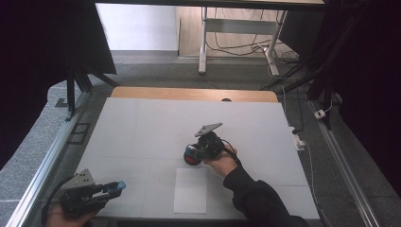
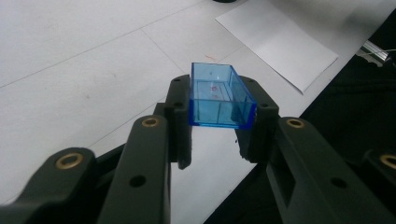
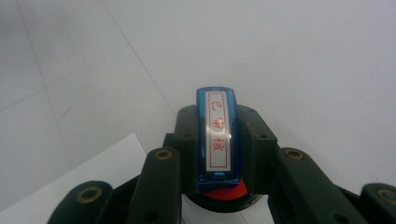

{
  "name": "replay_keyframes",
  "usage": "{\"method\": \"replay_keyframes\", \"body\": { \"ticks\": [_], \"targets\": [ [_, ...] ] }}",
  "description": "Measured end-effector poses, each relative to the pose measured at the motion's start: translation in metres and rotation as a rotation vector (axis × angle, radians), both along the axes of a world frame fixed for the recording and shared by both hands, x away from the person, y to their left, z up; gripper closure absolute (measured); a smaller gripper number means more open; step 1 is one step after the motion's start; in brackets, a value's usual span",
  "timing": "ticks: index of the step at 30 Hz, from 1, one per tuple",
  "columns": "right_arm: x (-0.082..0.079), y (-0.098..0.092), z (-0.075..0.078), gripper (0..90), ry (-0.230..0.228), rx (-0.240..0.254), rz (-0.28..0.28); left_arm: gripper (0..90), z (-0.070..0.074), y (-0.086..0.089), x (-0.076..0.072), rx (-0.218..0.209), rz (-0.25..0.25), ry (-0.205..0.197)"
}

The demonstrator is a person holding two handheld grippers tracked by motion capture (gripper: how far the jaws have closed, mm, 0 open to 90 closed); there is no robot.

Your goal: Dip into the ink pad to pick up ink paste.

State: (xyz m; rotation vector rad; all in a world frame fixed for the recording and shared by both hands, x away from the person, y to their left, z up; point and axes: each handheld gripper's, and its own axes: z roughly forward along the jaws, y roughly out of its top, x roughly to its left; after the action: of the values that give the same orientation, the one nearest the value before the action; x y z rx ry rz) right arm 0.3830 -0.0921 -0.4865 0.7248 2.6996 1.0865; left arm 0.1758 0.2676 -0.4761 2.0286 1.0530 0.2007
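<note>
While my left gripper pinches the blue cap at the worktop's near left corner, my right gripper clamps the stamp mid-worktop above the paper sheet; tilting risks smudged ink.

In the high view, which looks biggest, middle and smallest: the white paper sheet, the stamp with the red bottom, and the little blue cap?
1. White paper sheet, clearly largest.
2. Stamp, held in the right gripper.
3. Blue cap, held in the left gripper, looks smallest, though it sits nearer the camera.

The fingers clamp a blue stamp with a red-lettered label, above the white worktop; paper lies beside.
</note>
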Motion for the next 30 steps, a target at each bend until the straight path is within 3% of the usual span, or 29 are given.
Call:
{"method": "replay_keyframes", "body": {
  "ticks": [5, 11, 18, 30],
  "targets": [
    [-0.0072, 0.0057, 0.0014, 71.6, -0.053, -0.051, 0.009, 68.2, 0.0, 0.0, 0.0001, 0.003, 0.0, 0.0],
    [-0.0076, 0.0078, 0.0035, 71.3, -0.061, -0.078, 0.014, 68.1, 0.0, 0.0006, 0.0, -0.002, 0.001, 0.001],
    [-0.0027, 0.003, 0.0033, 71.2, -0.02, -0.035, 0.014, 68.1, 0.0, -0.0001, -0.0005, 0.004, -0.001, -0.002],
    [-0.0037, -0.0002, 0.0062, 71.1, -0.032, -0.008, 0.021, 68.0, 0.0002, 0.001, -0.0007, -0.005, -0.003, -0.001]
  ]
}}
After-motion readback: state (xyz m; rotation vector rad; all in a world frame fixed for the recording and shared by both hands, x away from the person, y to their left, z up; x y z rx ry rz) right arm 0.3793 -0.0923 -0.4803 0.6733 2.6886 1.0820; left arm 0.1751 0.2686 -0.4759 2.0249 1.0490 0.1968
